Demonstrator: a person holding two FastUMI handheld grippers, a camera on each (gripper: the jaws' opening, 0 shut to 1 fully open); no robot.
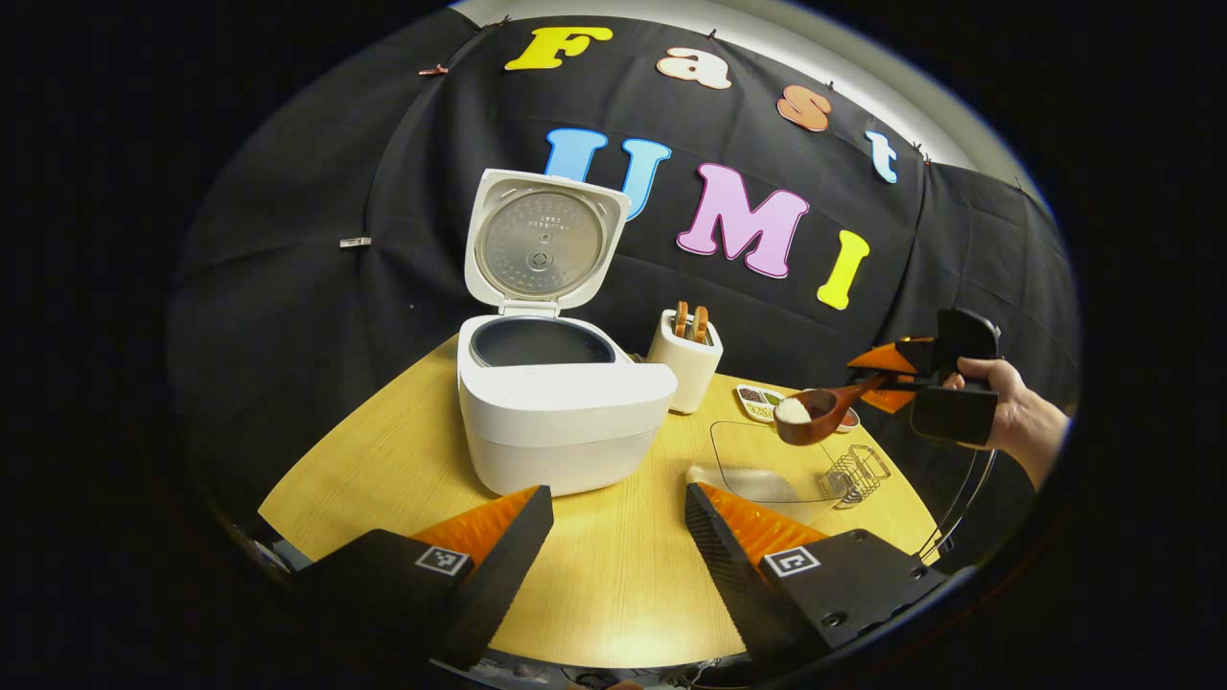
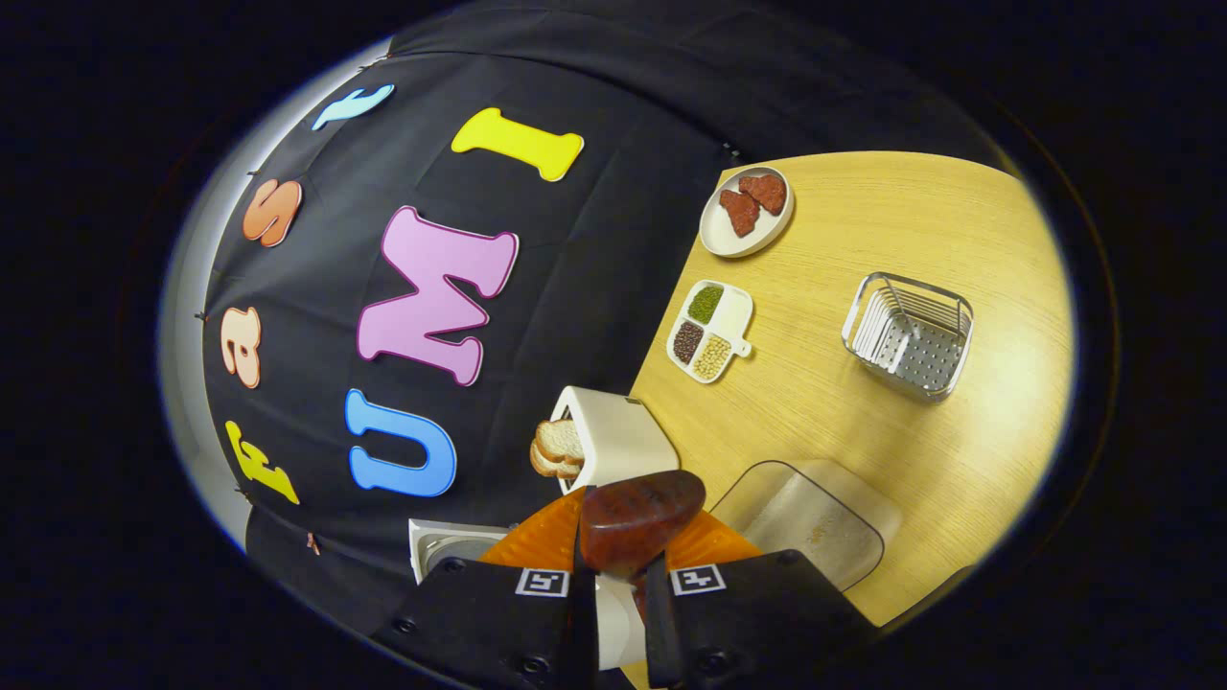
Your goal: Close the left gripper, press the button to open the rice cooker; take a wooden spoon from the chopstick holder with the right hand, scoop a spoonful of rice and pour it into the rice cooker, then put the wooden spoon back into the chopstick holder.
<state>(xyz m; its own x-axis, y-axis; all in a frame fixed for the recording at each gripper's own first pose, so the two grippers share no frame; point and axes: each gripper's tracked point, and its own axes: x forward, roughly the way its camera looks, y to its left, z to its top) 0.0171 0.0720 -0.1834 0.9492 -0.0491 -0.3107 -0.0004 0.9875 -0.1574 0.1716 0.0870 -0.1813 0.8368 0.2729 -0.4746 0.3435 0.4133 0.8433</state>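
Note:
The white rice cooker (image 1: 566, 412) stands on the table with its lid (image 1: 542, 240) swung up and the dark inner pot showing. My left gripper (image 1: 618, 522) hovers low in front of it, open and holding nothing. To the cooker's right stands the white chopstick holder (image 1: 687, 359) with wooden handles in it. Further right, a hand holds my right gripper (image 1: 891, 379), shut on the handle of a wooden spoon (image 1: 815, 414) carrying white rice above the clear rice container (image 1: 767, 465). In the right gripper view the spoon (image 2: 637, 517) lies between the right gripper (image 2: 621, 551) fingers, tilted sideways, near the holder (image 2: 613, 441).
On the wooden table (image 2: 863, 220) sit a wire basket (image 2: 909, 335), a small sectioned dish of grains (image 2: 711, 331) and a round plate with red pieces (image 2: 746, 211). The clear container (image 2: 815, 522) is beside the spoon. A corner of the cooker (image 2: 451, 541) shows at the lower left.

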